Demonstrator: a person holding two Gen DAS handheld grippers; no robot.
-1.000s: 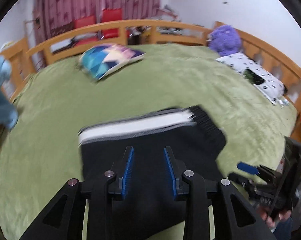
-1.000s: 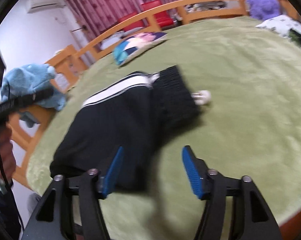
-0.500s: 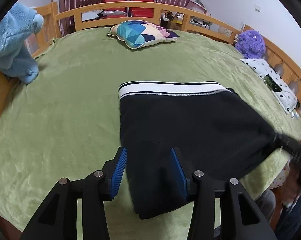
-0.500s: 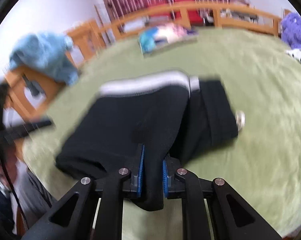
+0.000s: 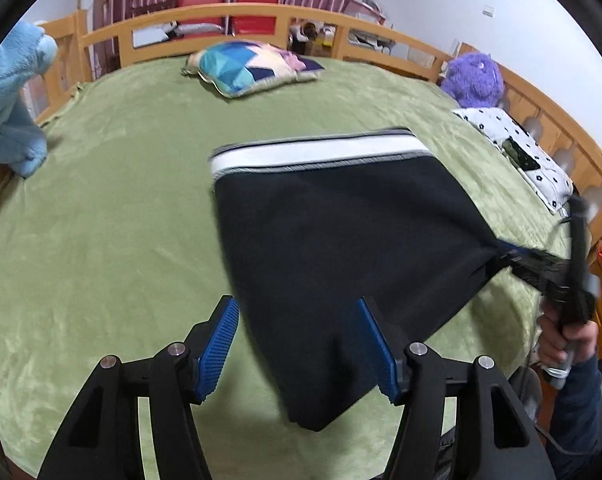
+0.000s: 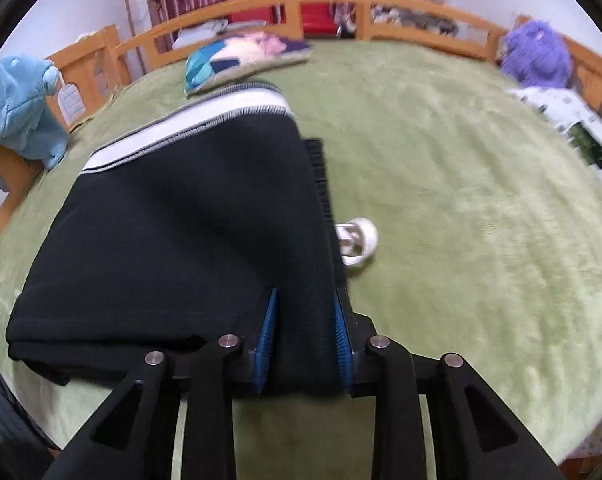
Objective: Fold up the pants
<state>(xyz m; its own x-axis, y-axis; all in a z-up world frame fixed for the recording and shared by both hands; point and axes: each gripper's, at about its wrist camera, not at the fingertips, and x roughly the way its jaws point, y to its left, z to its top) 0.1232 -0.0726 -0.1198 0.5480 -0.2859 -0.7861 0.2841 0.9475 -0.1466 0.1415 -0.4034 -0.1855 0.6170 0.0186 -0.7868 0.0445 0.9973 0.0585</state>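
Black pants (image 5: pixel 333 240) with a white, grey-edged waistband lie on a green bed (image 5: pixel 101 220), beside what looks like a blue-patterned pillow (image 5: pixel 253 66).

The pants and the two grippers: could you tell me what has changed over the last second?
The right gripper, open beside the pants a second ago, shut on their near right edge and now holds it. The left gripper opened wider, straddling the near corner without gripping. The pants look flatter. The pillow and purple plush stayed put.
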